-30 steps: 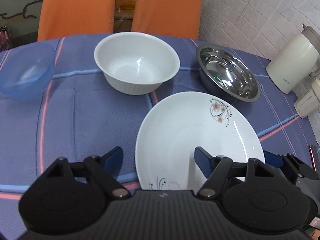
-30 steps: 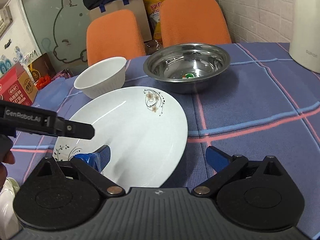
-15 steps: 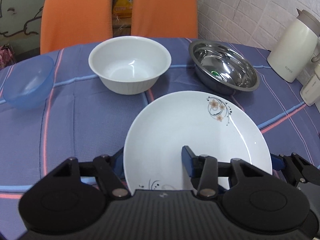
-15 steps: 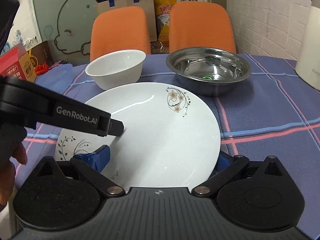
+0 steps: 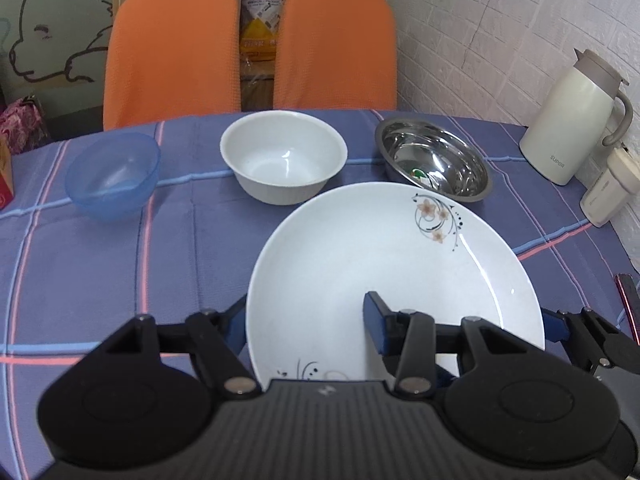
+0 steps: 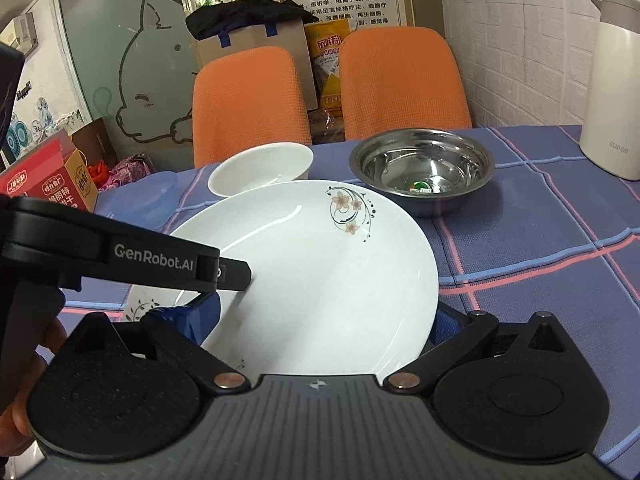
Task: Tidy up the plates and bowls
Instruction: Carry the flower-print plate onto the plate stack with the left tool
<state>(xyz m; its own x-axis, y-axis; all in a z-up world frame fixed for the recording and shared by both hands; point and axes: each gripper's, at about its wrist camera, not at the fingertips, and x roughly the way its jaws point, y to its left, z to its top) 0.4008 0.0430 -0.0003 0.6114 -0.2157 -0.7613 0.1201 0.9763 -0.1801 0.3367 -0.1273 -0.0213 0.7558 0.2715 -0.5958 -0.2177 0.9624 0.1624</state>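
Observation:
A white plate (image 5: pixel 384 276) with a flower print is held up off the table, tilted; it also shows in the right wrist view (image 6: pixel 320 280). My left gripper (image 5: pixel 306 326) is shut on the plate's near left rim, one finger over and one under. My right gripper (image 6: pixel 326 320) is shut on the plate's near right rim. Beyond stand a white bowl (image 5: pixel 283 162), a steel bowl (image 5: pixel 434 165) and a blue plastic bowl (image 5: pixel 113 175). The white bowl (image 6: pixel 260 174) and the steel bowl (image 6: pixel 424 170) show in the right wrist view too.
A cream kettle (image 5: pixel 576 136) and a small white container (image 5: pixel 610 188) stand at the table's right edge by the brick wall. Two orange chairs (image 5: pixel 172 52) stand behind the table. A red carton (image 6: pixel 48 176) sits at the left.
Both grippers have closed on the plate's rim and lifted it off the table. The plate has risen and now hides more of the cloth in front of the bowls.

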